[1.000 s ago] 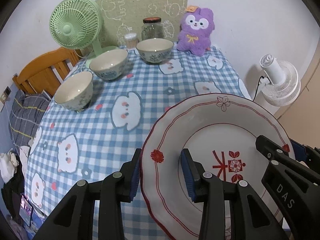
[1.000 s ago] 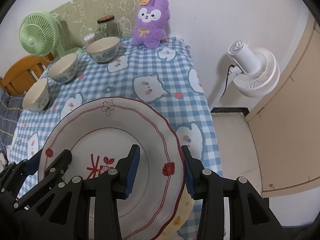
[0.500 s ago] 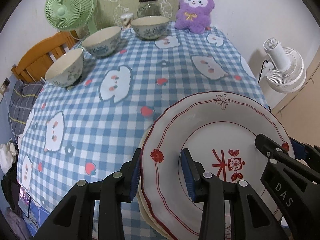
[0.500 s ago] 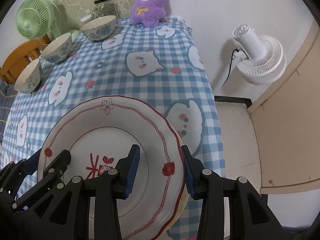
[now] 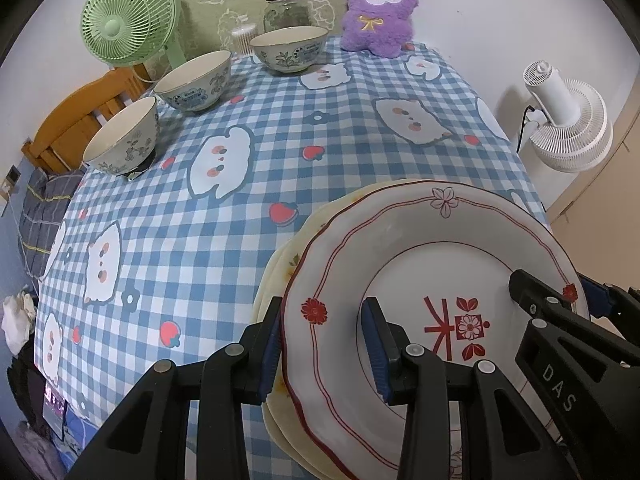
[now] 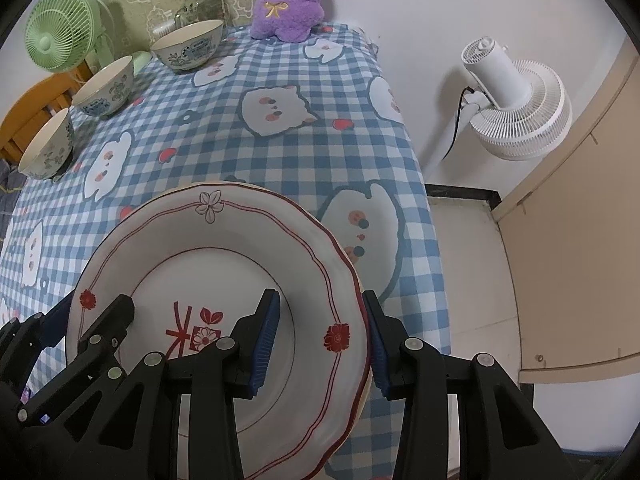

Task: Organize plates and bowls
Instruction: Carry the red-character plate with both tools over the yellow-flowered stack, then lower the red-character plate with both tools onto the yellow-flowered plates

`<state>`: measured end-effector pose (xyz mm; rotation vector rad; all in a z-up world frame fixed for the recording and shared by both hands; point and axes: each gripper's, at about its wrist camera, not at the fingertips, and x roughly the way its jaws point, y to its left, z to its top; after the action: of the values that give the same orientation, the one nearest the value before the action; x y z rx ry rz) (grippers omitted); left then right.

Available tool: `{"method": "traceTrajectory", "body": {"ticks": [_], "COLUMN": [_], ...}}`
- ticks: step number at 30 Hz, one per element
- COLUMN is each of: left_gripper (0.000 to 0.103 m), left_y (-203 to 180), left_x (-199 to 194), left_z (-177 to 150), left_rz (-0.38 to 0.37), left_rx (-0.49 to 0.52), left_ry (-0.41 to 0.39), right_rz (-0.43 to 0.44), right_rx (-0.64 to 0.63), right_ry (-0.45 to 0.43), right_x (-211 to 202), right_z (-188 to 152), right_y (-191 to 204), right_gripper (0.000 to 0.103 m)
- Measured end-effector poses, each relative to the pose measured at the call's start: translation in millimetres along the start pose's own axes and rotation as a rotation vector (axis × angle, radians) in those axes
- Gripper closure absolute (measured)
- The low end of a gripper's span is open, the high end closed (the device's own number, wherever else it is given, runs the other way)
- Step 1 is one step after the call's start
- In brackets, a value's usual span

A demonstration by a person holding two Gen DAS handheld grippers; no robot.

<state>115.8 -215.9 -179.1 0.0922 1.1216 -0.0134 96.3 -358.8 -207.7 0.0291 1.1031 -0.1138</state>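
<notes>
Both grippers grasp one red-trimmed plate (image 5: 432,280) by opposite edges: the left gripper (image 5: 322,344) clamps its left rim, the right gripper (image 6: 322,334) its right rim; the plate sits over cream plates (image 5: 280,276) stacked at the near edge of the checked tablecloth (image 5: 240,200), and whether it touches them I cannot tell. Three bowls (image 5: 194,84) stand in a row along the far left side, well apart from the plates; behind them are a green fan (image 5: 128,24), a glass jar (image 5: 286,10) and a purple plush toy (image 5: 378,12); a white fan (image 6: 516,100) stands off the table's right side; open cloth lies between plates and bowls.
</notes>
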Motion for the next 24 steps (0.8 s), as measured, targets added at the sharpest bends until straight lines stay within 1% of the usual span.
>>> {"method": "traceTrajectory", "body": {"ticks": [13,16,24], "left_gripper": [0.064,0.065,0.064], "left_y": [-2.2,-5.4,-9.9], "left_x": [-0.8,-1.0,-1.2], "left_z": [-1.2,-0.3,-1.9], "left_rz": [0.005,0.011,0.03], "left_rx": [0.008,0.013,0.018], "left_ry": [-0.005,-0.01,-0.021], "right_rz": [-0.018,-0.012,0.001], "right_rx": [0.015,0.027,0.045], "right_ry": [-0.013,-0.002,-0.007], "right_x": [3.3,7.0,8.0], "right_z": [2.5,2.9,0.7], "right_y": [-2.1,-5.4,-8.2], "right_gripper": [0.059,0.059,0.059]}}
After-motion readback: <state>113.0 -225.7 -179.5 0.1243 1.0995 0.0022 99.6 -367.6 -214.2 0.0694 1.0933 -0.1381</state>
